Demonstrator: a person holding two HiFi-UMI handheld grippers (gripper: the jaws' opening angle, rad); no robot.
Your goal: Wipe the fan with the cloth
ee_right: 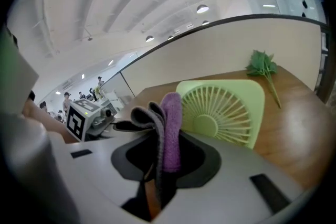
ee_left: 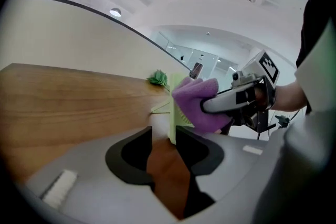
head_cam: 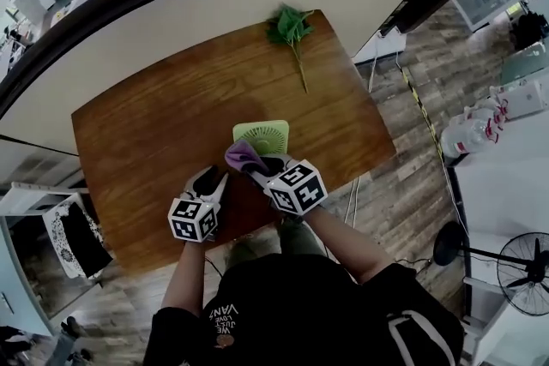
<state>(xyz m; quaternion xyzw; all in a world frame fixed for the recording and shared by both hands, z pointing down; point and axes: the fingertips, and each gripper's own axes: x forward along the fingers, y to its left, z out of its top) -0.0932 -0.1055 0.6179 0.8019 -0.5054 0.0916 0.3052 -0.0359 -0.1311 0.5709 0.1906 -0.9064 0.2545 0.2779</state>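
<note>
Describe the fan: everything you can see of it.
The fan is small, pale green and plastic by the look: a rounded square frame round a circular grille of radial ribs with a plain hub. It stands roughly upright on the wooden table. The purple cloth in the right gripper seems to touch its face. Its edge sits between the fingers of the left gripper; contact is unclear.

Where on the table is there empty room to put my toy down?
Bare wood of the table left of the fan, and the strip between fan and leafy sprig. Crowded at the near edge: left hand-held gripper, right hand-held gripper and cloth by the fan.
</note>
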